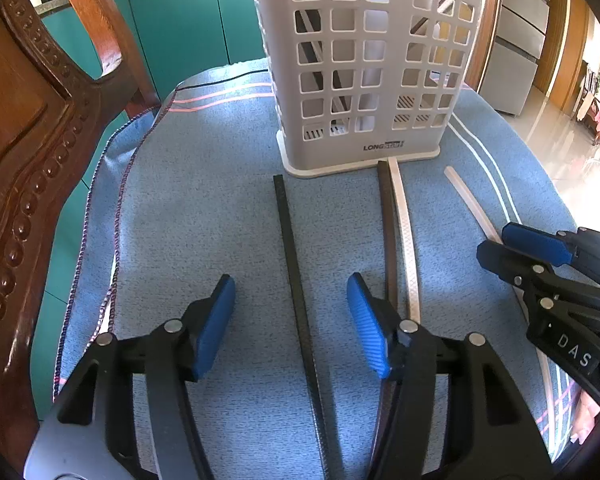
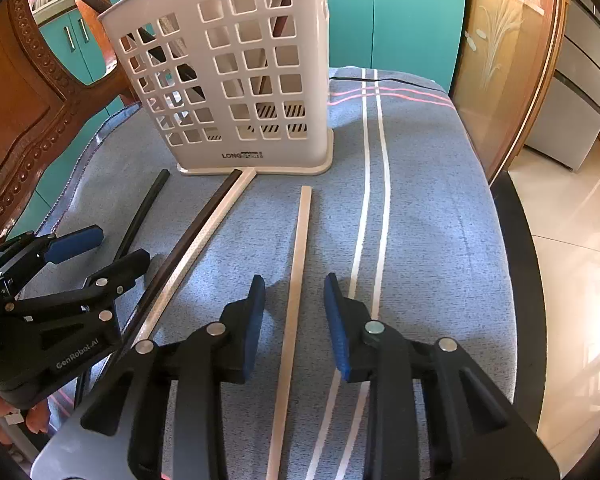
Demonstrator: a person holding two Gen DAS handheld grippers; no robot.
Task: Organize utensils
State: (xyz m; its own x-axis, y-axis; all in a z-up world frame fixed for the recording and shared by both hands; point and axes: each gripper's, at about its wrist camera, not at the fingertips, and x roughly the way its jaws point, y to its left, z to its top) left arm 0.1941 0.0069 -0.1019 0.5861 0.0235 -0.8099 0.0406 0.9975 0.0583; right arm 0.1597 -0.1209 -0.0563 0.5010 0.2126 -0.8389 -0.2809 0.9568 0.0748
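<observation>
Black chopstick (image 1: 296, 276) between parted jaws

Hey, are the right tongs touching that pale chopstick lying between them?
Apart. The right wrist view shows blue cloth on both sides of the pale chopstick between the pads of the right tongs, which stand open around it.
</observation>
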